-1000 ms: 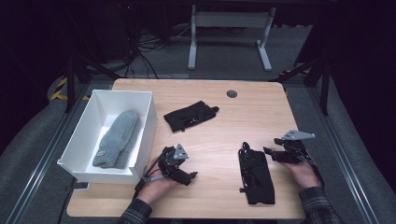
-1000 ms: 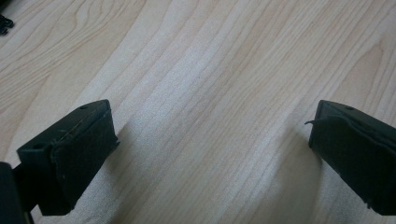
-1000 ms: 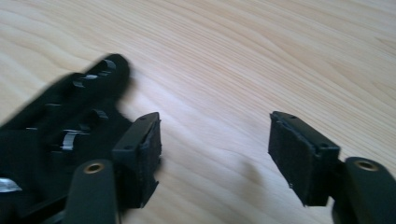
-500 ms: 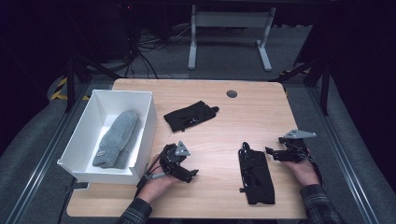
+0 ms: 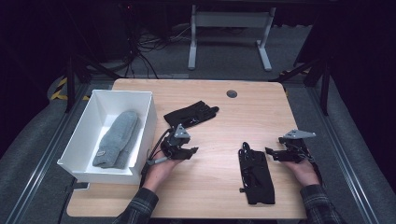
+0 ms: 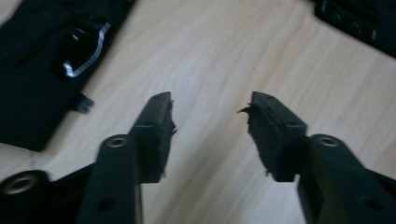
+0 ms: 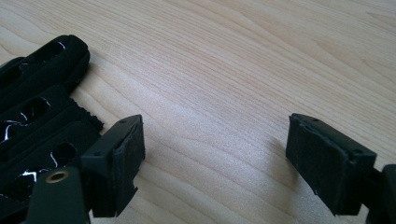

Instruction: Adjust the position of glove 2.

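Observation:
Two black gloves lie on the wooden table. One glove lies near the middle toward the far side, the other at the front right. My left gripper stands open just in front of the far glove, with bare wood between its jaws. To the right of the front glove my right gripper is wide open, with one jaw close to the glove's fingers and nothing held.
A white bin stands at the table's left edge with a grey knitted pair of mittens inside. A dark round grommet sits near the far edge. Bare wood lies between the two gloves.
My left gripper has moved a little forward, toward the far glove. The right gripper has hardly moved. Both stay open.

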Demonstrator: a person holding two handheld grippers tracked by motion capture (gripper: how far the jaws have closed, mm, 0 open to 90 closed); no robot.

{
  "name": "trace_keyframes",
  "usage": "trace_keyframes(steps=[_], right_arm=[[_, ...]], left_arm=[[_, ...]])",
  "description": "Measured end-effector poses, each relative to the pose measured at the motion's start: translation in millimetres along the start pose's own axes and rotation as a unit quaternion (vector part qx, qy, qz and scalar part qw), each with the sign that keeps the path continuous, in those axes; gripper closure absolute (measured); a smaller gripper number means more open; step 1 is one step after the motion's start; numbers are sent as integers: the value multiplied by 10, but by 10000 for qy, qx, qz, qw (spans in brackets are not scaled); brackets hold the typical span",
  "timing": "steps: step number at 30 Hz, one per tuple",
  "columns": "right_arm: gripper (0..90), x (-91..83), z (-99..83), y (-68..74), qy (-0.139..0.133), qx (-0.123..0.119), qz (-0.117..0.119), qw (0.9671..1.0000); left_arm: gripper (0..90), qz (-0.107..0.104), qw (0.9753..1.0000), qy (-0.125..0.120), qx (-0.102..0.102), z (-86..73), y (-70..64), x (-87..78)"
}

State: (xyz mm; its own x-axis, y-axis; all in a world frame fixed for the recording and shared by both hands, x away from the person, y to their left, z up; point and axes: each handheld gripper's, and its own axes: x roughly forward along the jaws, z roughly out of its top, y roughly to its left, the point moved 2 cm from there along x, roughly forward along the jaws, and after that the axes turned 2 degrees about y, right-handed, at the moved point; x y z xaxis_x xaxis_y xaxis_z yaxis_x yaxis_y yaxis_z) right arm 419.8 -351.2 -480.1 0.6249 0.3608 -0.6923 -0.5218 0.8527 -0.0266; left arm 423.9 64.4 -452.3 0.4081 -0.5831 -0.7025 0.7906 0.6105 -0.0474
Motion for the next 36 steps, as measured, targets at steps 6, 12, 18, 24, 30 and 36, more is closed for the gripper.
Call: trace_keyframes(steps=[6, 12, 18, 24, 30, 36], right_arm=[[205, -1, 0, -1, -4, 10, -1, 10000], [208, -2, 0, -2, -2, 12, -5, 10000], [209, -2, -1, -3, -3, 15, -2, 10000], [210, -2, 0, -5, -5, 18, 0, 10000], [210, -2, 0, -6, -6, 20, 0, 10000], [210, -2, 0, -6, -6, 20, -2, 10000]], left_arm=[[801, 104, 9998, -34, -163, 139, 141, 89], [899, 172, 9994, 174, -255, 277, 315, 194], [900, 361, 9989, 199, -228, 446, 502, 263], [900, 349, 9985, 176, -390, 525, 692, 403], [900, 168, 9982, 120, -569, 526, 814, 548], [900, 206, 9978, 365, -521, 479, 841, 694]])
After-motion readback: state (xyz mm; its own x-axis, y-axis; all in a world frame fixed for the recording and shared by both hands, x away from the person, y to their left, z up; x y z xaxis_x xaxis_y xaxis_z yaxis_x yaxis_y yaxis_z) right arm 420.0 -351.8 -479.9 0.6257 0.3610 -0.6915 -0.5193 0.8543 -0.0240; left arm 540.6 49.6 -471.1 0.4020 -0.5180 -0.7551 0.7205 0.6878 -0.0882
